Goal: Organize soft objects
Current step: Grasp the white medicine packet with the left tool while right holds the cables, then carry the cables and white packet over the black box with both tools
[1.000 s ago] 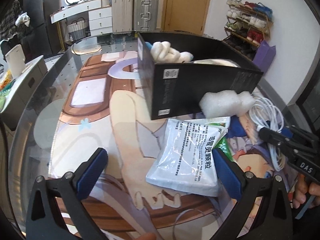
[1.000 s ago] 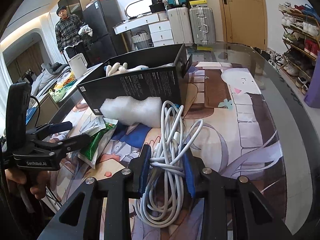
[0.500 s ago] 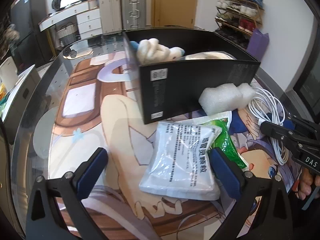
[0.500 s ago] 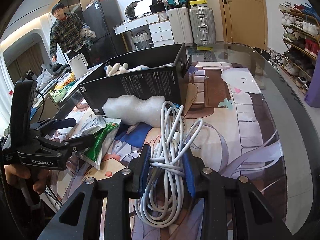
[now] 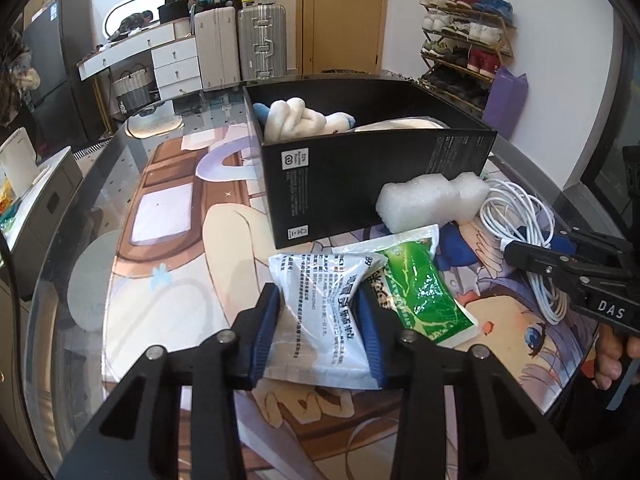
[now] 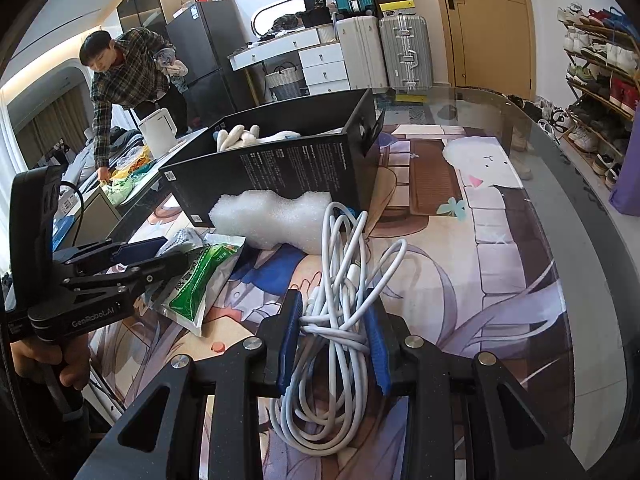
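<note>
Left tool went from wide open around the white pouch to clamped on it, pads pressing both sides and crumpling it, while the person in the plaid shirt behind the desk has bent down toward the clutter.

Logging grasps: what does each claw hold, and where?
Left claw: white granule sachet, pinched across its near half. Right claw: white cable bundle, gripped around its tied middle.
</note>
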`<state>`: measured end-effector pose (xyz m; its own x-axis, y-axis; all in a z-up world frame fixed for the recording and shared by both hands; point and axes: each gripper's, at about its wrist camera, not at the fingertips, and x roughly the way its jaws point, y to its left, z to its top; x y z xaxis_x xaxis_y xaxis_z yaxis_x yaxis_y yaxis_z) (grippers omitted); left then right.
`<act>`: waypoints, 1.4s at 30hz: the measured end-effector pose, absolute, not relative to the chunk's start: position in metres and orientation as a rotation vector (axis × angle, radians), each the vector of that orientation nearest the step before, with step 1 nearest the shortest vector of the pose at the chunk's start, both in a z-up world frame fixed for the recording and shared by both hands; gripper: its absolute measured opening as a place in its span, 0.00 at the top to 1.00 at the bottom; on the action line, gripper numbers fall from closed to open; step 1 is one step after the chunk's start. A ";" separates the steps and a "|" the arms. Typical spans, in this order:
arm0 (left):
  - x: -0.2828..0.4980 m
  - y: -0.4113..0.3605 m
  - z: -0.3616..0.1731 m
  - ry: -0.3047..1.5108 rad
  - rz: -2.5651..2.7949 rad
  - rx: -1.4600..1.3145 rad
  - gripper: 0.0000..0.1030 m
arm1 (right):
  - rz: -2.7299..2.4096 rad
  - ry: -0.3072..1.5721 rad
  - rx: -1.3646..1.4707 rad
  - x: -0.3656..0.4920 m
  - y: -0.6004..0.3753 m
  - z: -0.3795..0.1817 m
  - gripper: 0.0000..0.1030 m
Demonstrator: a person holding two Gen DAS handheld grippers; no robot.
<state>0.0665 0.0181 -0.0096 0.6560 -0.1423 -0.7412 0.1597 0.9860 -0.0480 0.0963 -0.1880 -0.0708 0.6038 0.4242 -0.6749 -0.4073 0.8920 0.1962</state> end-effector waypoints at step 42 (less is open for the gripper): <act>0.083 0.029 0.088 0.536 -0.170 -0.081 0.65 | 0.584 0.500 -0.012 0.107 -0.175 0.049 0.71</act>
